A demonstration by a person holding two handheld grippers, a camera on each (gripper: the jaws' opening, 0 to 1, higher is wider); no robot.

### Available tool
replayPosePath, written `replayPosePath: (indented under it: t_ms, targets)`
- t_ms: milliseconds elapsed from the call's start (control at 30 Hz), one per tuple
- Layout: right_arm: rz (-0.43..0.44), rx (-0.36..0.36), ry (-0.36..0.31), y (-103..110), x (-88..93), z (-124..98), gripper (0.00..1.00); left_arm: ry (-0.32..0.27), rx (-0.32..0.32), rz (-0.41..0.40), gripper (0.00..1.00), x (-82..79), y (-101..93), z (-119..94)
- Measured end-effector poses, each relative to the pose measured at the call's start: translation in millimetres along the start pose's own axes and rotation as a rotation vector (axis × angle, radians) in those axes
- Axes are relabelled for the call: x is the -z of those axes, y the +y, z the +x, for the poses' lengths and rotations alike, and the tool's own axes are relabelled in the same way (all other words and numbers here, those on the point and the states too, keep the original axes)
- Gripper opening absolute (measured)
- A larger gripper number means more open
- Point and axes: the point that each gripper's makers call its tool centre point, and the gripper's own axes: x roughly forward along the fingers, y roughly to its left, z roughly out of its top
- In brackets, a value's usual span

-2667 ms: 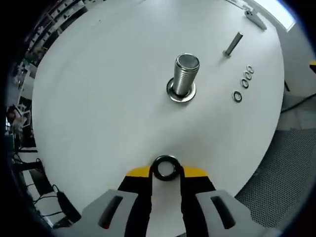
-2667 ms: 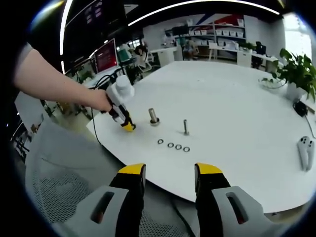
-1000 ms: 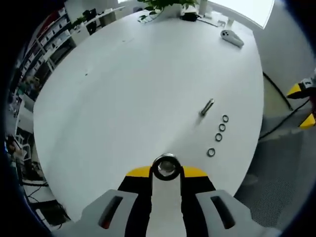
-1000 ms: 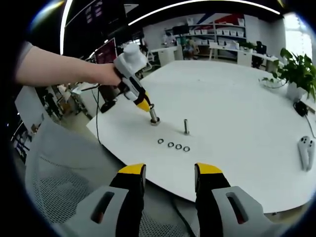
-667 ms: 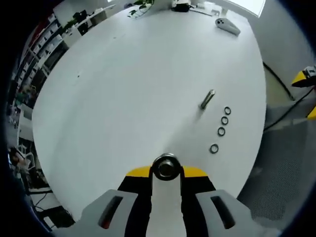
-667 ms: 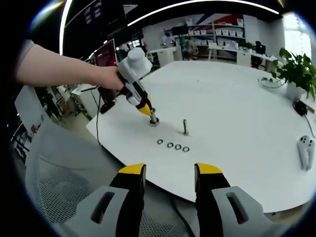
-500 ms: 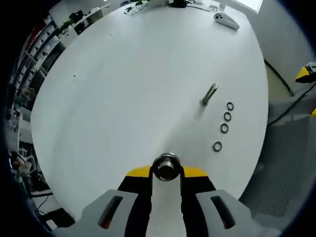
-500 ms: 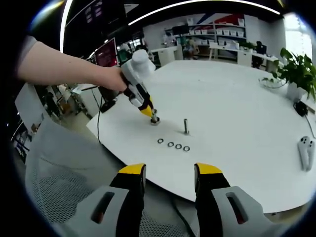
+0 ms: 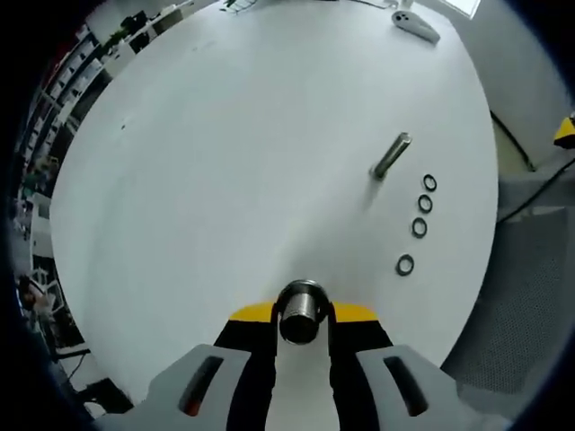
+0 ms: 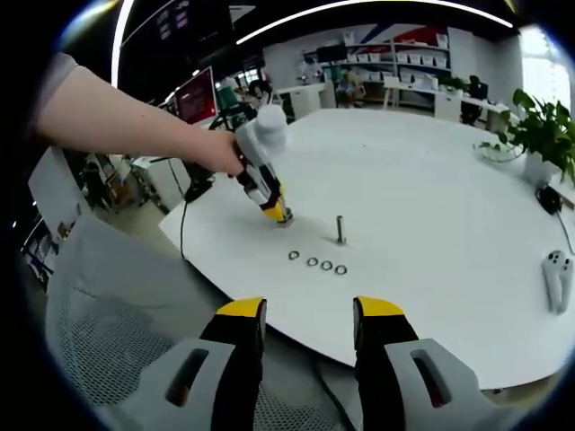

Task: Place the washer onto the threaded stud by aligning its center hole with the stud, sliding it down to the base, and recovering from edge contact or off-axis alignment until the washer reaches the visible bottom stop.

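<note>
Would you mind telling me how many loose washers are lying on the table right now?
4, in a row beside the thin stud: washers and. Another may sit hidden at the left tool.

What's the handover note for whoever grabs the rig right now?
Left hand-held gripper: jaws straddle the threaded stud near the table edge; the washer itself can't be made out, so its grip and depth are unconfirmed.
Right hand-held gripper: open, empty, held off the table edge.
On the table: four spare washers in a row, a thin pin beside them.
Done: gripper is down over the stud.
Left: confirm the washer is at the bottom stop, release, withdraw.
</note>
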Motion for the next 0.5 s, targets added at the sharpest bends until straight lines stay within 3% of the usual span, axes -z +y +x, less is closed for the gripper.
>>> replayPosePath:
  t_ms: [367,500]
  targets:
    - [-0.009,-0.012,-0.007,2.4,-1.3,0.4,0.42,-0.009,-0.001,-0.01,0.21,-1.7,-1.0,-0.8]
    - [-0.025,-0.024,-0.007,5.1,-1.7,1.0,0.42,-0.072,-0.04,-0.049,0.26,-9.6,3.4,-6.3]
